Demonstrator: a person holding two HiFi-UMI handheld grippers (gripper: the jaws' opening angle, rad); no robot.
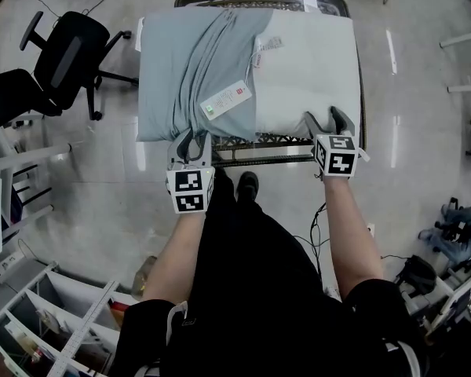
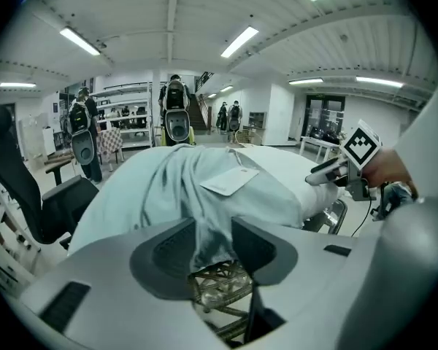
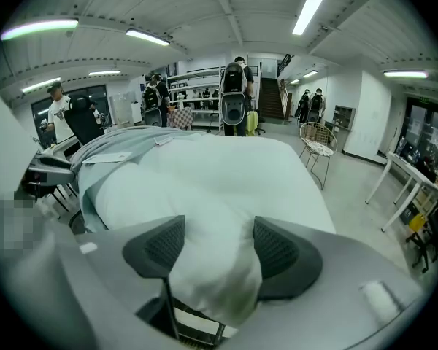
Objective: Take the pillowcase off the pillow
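While my right gripper [image 3: 217, 250] bites down on the near right corner of the pillow [image 1: 310, 69], its jaws clamp the white stuffing so that it bulges out between the pads. My left gripper [image 2: 213, 243] sits at the near left edge, its jaws a little apart, with a gathered fold of the pillowcase [image 1: 192, 69] hanging between them. The pillow lies flat on the wire tabletop [image 1: 255, 140] in front of me. The grey-blue pillowcase is bunched over the pillow's left half and wrinkles toward my left jaws, while the right half of the pillow lies bare and white. A white label [image 1: 226, 99] lies on the pillowcase near the middle. A black office chair [image 1: 67, 53] stands on the floor, off to the left of the tabletop.
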